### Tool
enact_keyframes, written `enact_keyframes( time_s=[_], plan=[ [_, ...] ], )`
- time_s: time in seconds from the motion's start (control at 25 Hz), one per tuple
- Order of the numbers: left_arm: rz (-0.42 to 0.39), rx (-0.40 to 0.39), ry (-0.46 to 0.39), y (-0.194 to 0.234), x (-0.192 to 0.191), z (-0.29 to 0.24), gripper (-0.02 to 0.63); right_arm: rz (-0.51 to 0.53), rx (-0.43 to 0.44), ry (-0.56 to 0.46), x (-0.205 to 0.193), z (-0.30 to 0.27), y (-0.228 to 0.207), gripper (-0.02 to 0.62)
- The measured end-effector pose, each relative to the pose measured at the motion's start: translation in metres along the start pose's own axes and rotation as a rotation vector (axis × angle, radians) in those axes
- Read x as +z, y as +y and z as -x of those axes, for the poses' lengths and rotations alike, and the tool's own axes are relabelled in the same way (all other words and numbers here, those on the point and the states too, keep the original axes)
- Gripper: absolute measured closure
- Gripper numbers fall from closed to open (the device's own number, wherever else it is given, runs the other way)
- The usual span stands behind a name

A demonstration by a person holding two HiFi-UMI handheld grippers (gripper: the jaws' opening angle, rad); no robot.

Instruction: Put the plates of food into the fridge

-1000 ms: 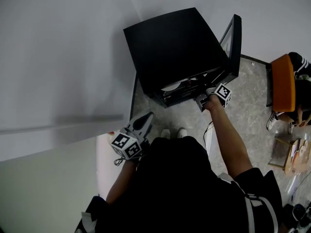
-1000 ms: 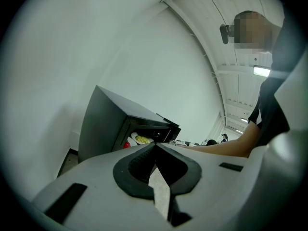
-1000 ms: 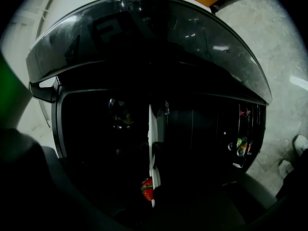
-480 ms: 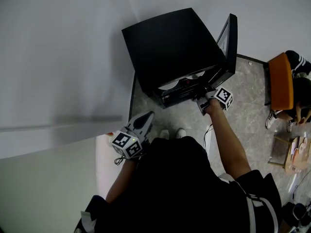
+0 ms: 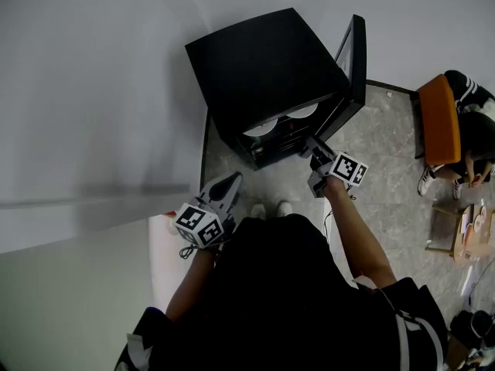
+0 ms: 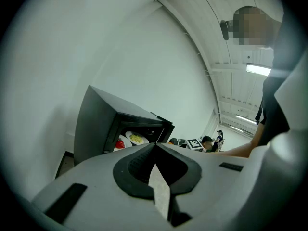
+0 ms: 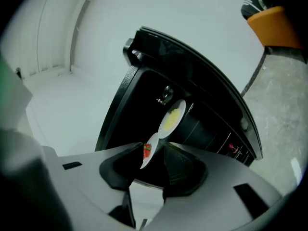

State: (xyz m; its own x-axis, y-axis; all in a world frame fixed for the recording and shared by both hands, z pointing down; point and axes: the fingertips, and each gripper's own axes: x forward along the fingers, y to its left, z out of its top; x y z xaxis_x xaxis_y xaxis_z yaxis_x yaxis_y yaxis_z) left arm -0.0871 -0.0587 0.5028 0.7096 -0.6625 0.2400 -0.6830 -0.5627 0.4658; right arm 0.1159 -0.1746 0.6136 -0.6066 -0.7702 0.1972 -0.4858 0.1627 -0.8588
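The right claw [image 7: 150,148] hangs spread and empty just before the open mini fridge [image 5: 263,68]. The left claw [image 6: 155,147] is pressed together, well back. The red-food plate [image 7: 146,154] and yellow-food plate [image 7: 172,118] lie flat on a shelf inside, side by side across the opening. They face up and, being round, have no long axis. The remaining step seems to be the door [image 5: 356,60]: push its free edge steadily.

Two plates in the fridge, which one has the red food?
The left plate in the left gripper view; the right plate beside it holds yellow food.
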Motion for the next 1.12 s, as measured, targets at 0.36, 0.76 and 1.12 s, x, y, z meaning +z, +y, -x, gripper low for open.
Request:
enact_keyframes(
  time_s=[0.36, 0.76, 1.12],
  plan=[
    [-0.021, -0.041, 0.009, -0.01, -0.007, 0.005, 0.583, 0.159, 0.035, 0.084, -0.056, 0.026, 0.038, 0.468],
    [-0.029, -0.067, 0.025, -0.015, -0.012, 0.012, 0.584, 0.425, 0.037, 0.003, -0.055, 0.054, 0.089, 0.468],
    [-0.053, -0.098, 0.032, -0.019, -0.018, 0.016, 0.583, 0.678, 0.027, -0.062, -0.051, 0.07, 0.132, 0.468]
  ],
)
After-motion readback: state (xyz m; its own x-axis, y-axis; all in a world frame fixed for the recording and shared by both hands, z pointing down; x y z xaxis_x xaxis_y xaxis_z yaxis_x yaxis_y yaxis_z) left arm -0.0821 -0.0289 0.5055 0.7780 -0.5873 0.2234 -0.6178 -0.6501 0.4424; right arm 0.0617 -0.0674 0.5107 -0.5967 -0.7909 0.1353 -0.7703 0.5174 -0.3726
